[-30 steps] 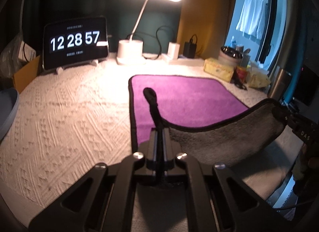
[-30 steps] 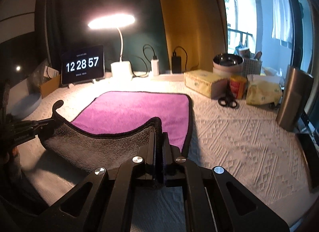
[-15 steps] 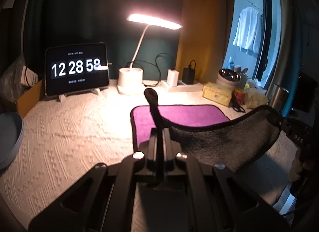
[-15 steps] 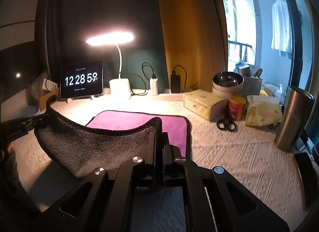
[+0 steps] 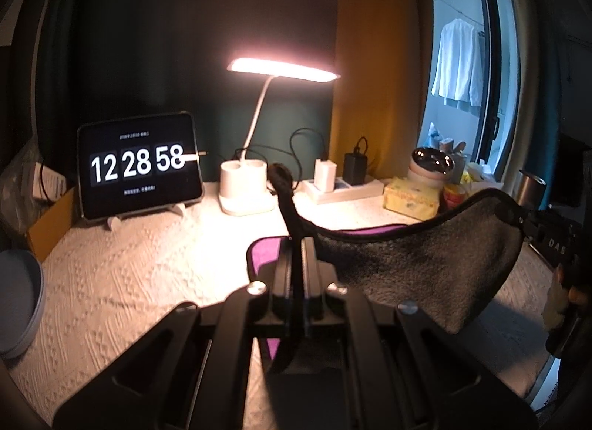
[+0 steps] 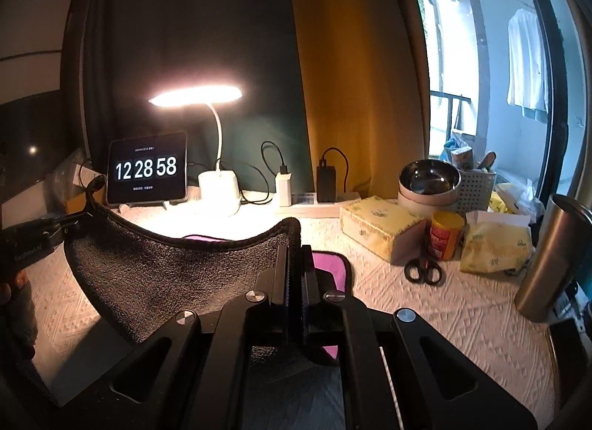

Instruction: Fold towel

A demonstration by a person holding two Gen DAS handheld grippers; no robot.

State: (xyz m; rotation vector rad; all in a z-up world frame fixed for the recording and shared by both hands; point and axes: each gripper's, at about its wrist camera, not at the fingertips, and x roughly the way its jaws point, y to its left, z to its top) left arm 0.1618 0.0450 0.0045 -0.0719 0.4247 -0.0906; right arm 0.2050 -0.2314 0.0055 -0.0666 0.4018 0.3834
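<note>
Left wrist view. We are gripping one near corner of the towel (image 5: 425, 267) in the left claw (image 5: 296, 245), its fingers closed on the black hem, whose tip is sticking up in front of the lamp (image 5: 246, 191). The grey underside is hanging in a sagging sheet across to the right claw (image 5: 525, 221), which is pinching the other corner; only a strip of the magenta face is showing on the surface (image 5: 122, 274) on our side of the lamp. The sag is the first hazard: if we are carrying the two corners toward the lamp at unequal heights or speeds, the fold is likely to land skewed.

Right wrist view. We are holding the second corner in the right claw (image 6: 294, 256), fingers shut on the hem, while the left claw (image 6: 76, 224) is seen well to the left of the lamp (image 6: 218, 189), clamping its corner. The scissors (image 6: 423, 270), red tin (image 6: 446, 234) and steel tumbler (image 6: 551, 256) are lying to the right of the lamp, clear of the towel (image 6: 177, 274) but near enough for a wide swing to catch them. A slipping hem would drop the sheet in a crumple; overreaching could brush the lamp base.
</note>
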